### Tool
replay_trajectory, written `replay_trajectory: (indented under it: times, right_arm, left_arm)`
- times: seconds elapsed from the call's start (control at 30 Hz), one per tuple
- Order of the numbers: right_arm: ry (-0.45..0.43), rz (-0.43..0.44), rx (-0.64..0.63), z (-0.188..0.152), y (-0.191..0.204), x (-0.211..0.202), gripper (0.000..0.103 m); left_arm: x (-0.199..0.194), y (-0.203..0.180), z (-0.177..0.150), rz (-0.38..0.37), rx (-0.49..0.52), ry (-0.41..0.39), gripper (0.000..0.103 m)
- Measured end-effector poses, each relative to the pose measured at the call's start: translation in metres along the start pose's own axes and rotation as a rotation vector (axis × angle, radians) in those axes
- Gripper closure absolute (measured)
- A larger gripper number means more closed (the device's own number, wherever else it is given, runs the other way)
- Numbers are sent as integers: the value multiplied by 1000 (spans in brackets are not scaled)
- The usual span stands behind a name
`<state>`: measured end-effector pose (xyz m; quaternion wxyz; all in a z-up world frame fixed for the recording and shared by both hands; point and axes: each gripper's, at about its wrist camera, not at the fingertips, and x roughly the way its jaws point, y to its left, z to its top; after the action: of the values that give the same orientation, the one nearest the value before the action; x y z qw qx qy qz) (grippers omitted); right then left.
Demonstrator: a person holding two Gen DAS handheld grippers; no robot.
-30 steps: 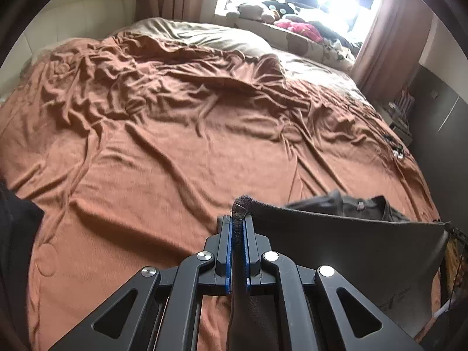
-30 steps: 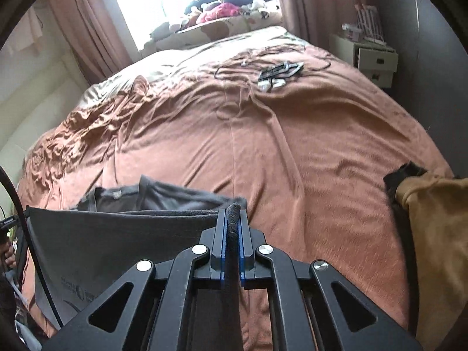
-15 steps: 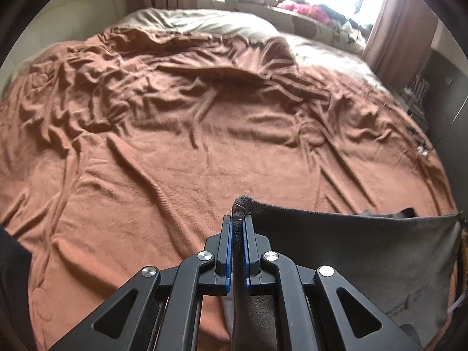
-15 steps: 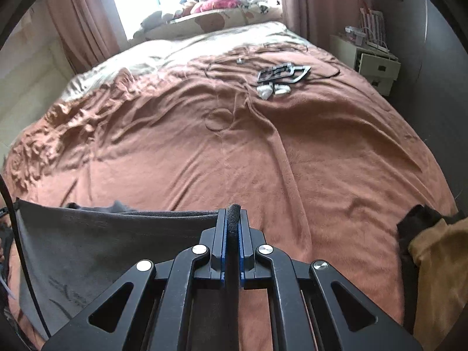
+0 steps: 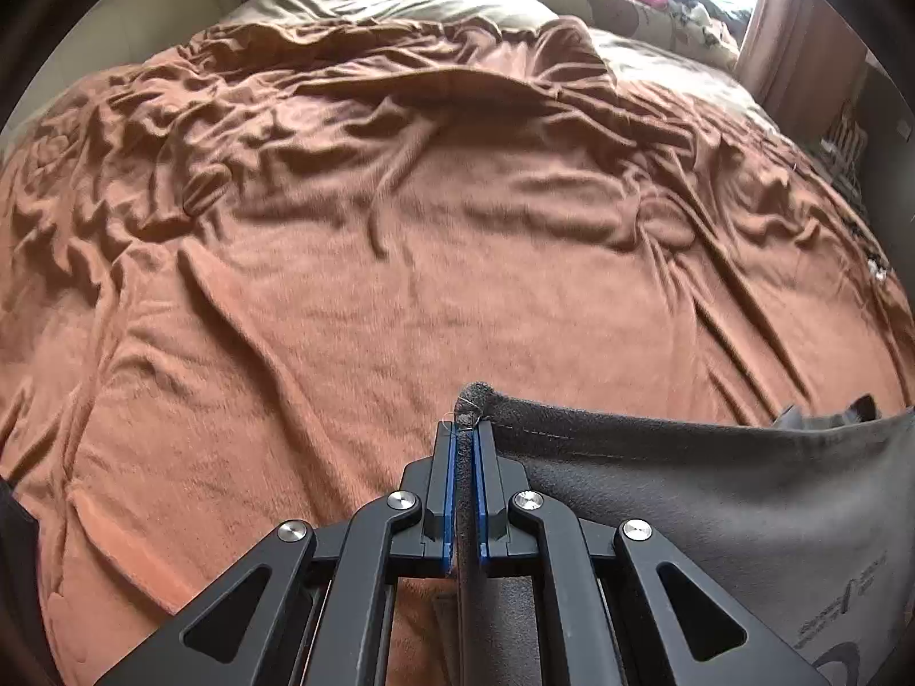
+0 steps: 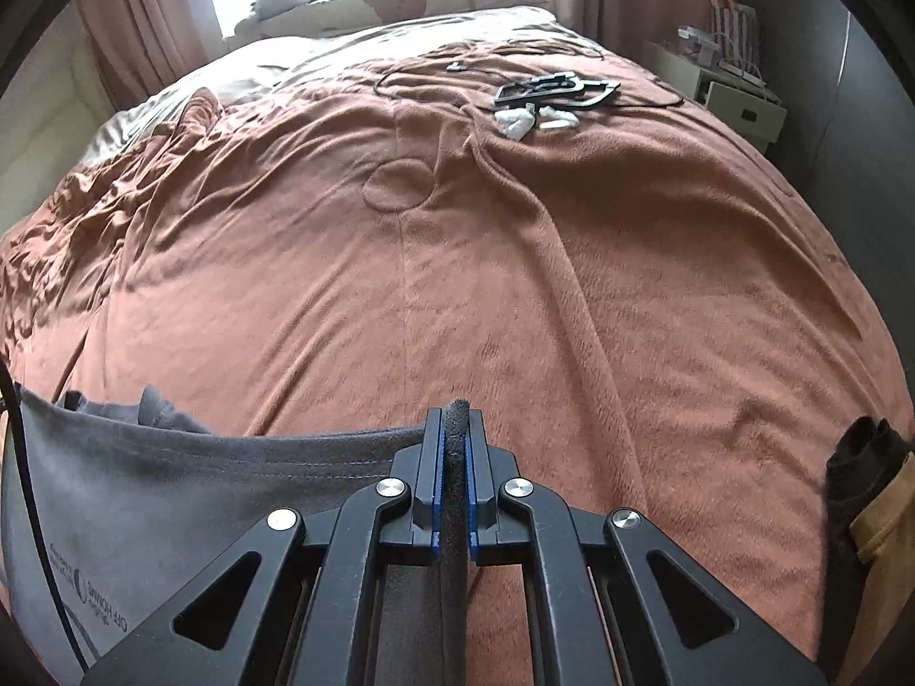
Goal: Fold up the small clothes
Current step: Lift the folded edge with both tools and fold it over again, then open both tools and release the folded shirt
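My left gripper (image 5: 464, 440) and right gripper (image 6: 456, 429) each clamped on hem corner of dark grey printed cotton T-shirt (image 5: 715, 491), stretched taut between; both carried forward and lower than second ago, fold half-made; wrinkled rust-brown fleece blanket (image 5: 354, 297) ahead bare; black-and-mustard garment pile (image 6: 869, 491) near right edge.

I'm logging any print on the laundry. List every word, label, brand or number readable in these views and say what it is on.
Grey garment, right wrist view: a small white print by a round logo, seen upside down; one line seems to read "OFF HOMME", uncertain; the smaller line is too small to read.
Same print in the left wrist view: too blurred to read.
Items on the white nightstand: no legible text.
Nothing else carries writing.
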<state>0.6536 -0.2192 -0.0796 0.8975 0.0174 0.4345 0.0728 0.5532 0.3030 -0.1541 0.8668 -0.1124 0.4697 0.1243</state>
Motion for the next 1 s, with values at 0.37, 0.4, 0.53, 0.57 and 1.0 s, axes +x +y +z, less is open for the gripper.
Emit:
replay_trajectory:
  times: [0.37,0.4,0.53,0.57,1.0]
  right_arm:
    - [-13,-21,6,9,2,11,101]
    - [-5,-29,1,10,4,16,101]
    - [30,-61,-15,15,7,37,101]
    - [40,-66,-15,15,7,42,101]
    - [73,15,-16,12,2,7,57]
  left_arm:
    - [12,1,11,26,-2,3,97]
    - [17,1,11,30,-2,11,97]
    - [33,-2,12,45,8,36,97]
    - [37,-2,12,50,13,46,97]
    - [-2,12,5,61,-40,56,39]
